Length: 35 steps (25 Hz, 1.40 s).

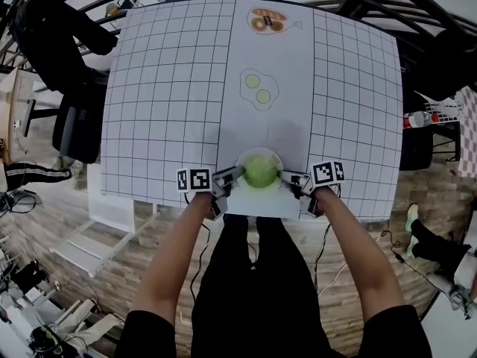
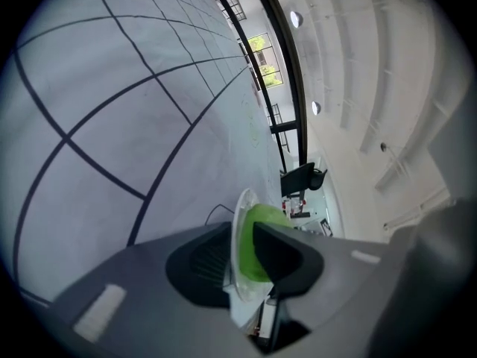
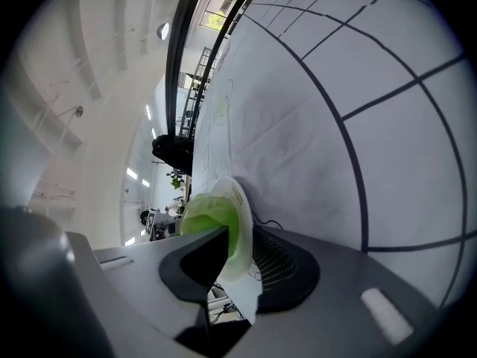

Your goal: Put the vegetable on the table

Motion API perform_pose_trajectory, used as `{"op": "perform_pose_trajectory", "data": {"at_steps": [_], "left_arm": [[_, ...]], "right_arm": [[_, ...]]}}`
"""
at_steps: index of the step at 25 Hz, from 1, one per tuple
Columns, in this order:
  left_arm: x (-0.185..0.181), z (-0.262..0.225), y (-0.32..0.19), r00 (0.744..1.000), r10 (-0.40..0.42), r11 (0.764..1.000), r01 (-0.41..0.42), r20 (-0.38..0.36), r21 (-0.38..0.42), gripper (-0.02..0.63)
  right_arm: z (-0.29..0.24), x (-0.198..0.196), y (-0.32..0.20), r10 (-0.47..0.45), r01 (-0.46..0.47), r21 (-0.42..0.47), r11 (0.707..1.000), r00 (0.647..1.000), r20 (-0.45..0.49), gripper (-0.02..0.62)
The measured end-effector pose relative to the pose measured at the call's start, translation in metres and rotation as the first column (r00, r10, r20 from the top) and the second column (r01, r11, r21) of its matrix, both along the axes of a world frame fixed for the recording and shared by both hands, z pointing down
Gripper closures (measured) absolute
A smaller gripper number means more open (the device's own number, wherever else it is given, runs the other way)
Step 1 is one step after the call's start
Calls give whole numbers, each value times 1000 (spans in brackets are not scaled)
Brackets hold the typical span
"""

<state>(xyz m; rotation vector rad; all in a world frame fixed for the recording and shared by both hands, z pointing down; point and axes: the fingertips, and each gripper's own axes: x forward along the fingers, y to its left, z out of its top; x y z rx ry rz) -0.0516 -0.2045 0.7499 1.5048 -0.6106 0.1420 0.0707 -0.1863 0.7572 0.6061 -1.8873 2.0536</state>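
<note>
A white gridded tabletop (image 1: 171,110) stands on a wooden floor (image 1: 112,252). At the middle of its near edge sits a white plate (image 1: 258,152) with a round green vegetable (image 1: 260,171) on it. The left claw (image 1: 237,174) and right claw (image 1: 287,176) straddle opposite sides of the plate's rim, jaws slightly apart and not clamping.

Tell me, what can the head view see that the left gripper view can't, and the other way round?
Only the head view: the person's bare arms, the right gripper and a fried-egg drawing. Only the left gripper view: round ceiling lamps and a black chair far off. Both: the round green vegetable in the white plate, its rim between the left gripper jaws, on the white gridded table.
</note>
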Motion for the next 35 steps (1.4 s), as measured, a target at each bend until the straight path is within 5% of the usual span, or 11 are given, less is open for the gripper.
{"op": "perform_pose_trajectory", "data": {"at_steps": [6, 14, 21, 30, 35], "left_arm": [[4, 0, 5, 996, 47, 999, -49, 71, 23, 508], [5, -7, 13, 991, 93, 995, -96, 97, 18, 374], [6, -21, 19, 988, 114, 990, -122, 107, 67, 326], [-12, -49, 29, 995, 61, 988, -72, 82, 137, 313], [-15, -85, 40, 998, 52, 972, -61, 46, 227, 331]], "right_arm": [[0, 8, 5, 10, -10, 13, 1000, 1000, -25, 500], [0, 26, 10, 49, -48, 26, 998, 998, -45, 472], [-14, 24, 22, 45, -43, 67, 997, 998, -37, 469], [-39, 25, 25, 93, -79, 190, 979, 994, -65, 471], [-65, 41, 23, 168, -126, 324, 938, 981, -102, 449]]}}
